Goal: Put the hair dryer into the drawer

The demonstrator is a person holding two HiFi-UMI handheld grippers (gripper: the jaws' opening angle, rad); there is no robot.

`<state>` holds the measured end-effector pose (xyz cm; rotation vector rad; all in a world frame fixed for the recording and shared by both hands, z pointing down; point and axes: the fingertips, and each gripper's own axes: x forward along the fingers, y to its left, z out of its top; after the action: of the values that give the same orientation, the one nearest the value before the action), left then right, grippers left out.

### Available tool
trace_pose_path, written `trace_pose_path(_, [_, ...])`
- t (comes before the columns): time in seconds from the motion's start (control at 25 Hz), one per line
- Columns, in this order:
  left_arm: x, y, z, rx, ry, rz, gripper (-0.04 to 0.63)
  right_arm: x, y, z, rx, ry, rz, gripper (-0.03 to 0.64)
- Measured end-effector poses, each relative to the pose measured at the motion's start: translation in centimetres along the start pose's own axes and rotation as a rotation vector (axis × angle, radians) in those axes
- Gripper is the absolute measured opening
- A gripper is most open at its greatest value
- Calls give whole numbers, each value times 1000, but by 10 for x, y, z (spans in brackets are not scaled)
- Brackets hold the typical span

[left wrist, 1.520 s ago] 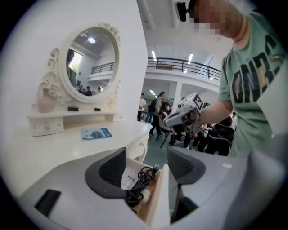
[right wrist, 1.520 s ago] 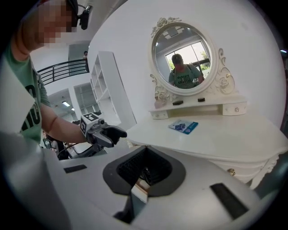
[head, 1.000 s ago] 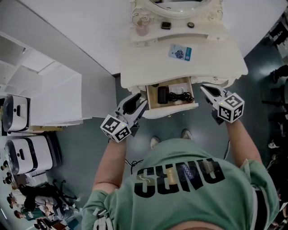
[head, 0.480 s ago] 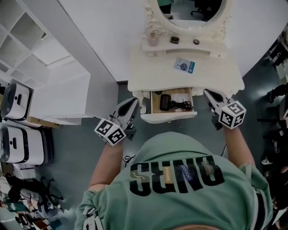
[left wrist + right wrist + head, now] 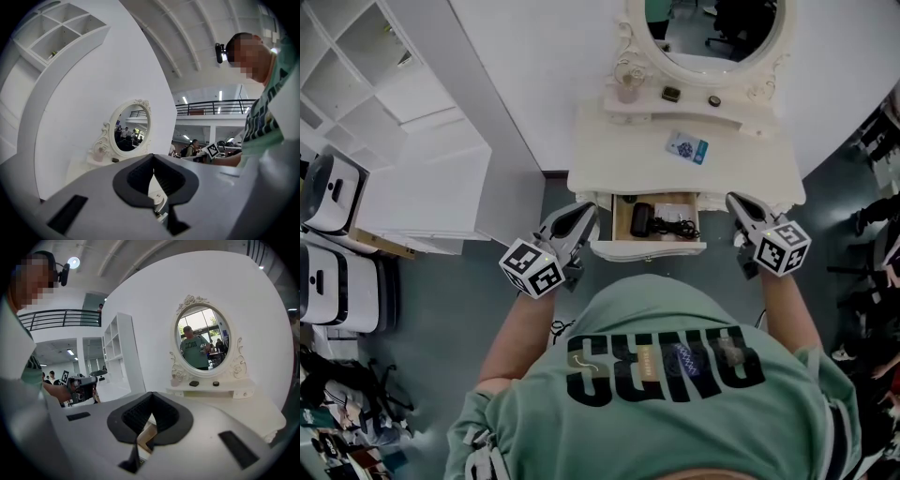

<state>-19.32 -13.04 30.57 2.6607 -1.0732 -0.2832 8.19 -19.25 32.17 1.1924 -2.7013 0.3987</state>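
Placement reads as finished to me: the black hair dryer (image 5: 643, 218) lies inside the open, wood-lined drawer (image 5: 648, 249) of the white, scroll-edged dressing table (image 5: 741, 173). Its black cord (image 5: 678, 226) is bunched just beside it, towards the drawer's right wall. Both sit below the rim as far as I can judge, so nothing looks set to snag on the tabletop's overhang.

My left gripper (image 5: 584, 213) has its jaws pressed together with nothing between them. Its own view shows only a sliver of the drawer through the notch in the pads. My right gripper (image 5: 736, 202) is the same, pads meeting and empty. I take it they are carried this way because the load is down and there is nothing left to hold. Each one flanks a front corner of the drawer and points towards the table.

The left tips are just beside the drawer's left front corner; I cannot tell whether they touch it. The right tips are apart from the right corner, close under the table's curved edge. The drawer front juts out towards the body of the person carrying the rig, leaving a narrow strip of floor between them.

There is open floor to the left, between the table and the white cubby shelving unit (image 5: 403, 103). On the right the floor is clear alongside the table.
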Motion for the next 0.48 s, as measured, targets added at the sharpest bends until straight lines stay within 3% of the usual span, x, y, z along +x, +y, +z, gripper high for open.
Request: trace_pose_path(0.48, [0, 1, -5, -6, 23, -3, 11, 4, 5, -5, -17, 34, 16, -8])
